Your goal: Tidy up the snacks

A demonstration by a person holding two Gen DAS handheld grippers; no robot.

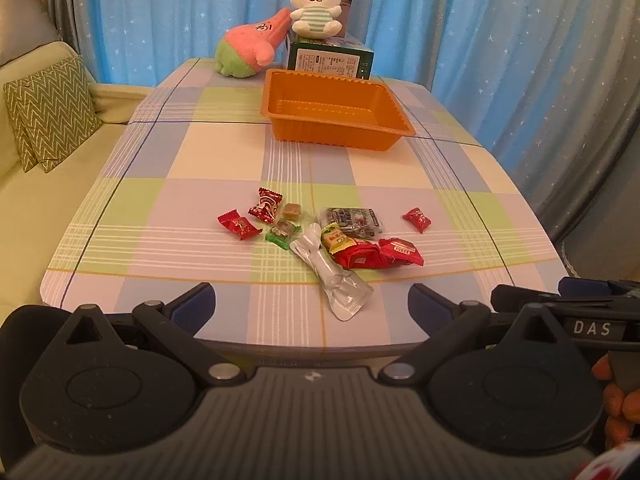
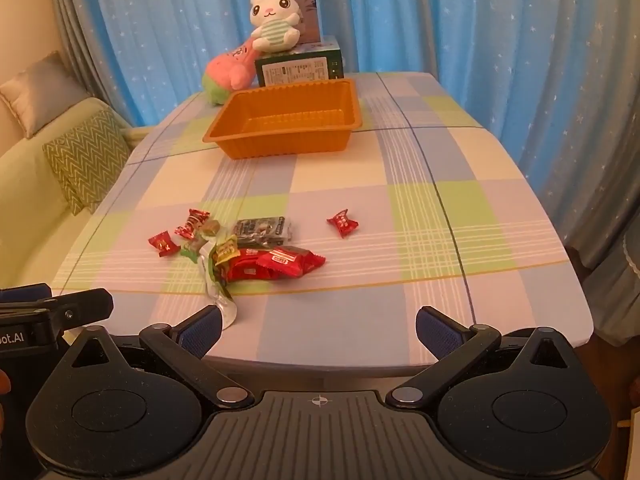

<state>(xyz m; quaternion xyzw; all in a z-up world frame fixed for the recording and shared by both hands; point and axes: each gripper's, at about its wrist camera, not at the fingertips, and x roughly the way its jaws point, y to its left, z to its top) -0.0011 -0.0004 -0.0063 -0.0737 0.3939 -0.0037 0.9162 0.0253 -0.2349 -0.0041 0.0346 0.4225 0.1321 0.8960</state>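
Note:
Several wrapped snacks lie in a loose pile on the checked tablecloth: a silver pouch, red packets, a dark foil pack, small red candies. One red candy lies apart to the right. An empty orange tray stands farther back. My left gripper hovers open over the near table edge, just short of the pouch. My right gripper is open too, right of the pile, with nothing between its fingers.
Behind the tray stand a green box, a white plush rabbit and a pink plush. A sofa with a zigzag cushion lies left of the table. Blue curtains hang behind.

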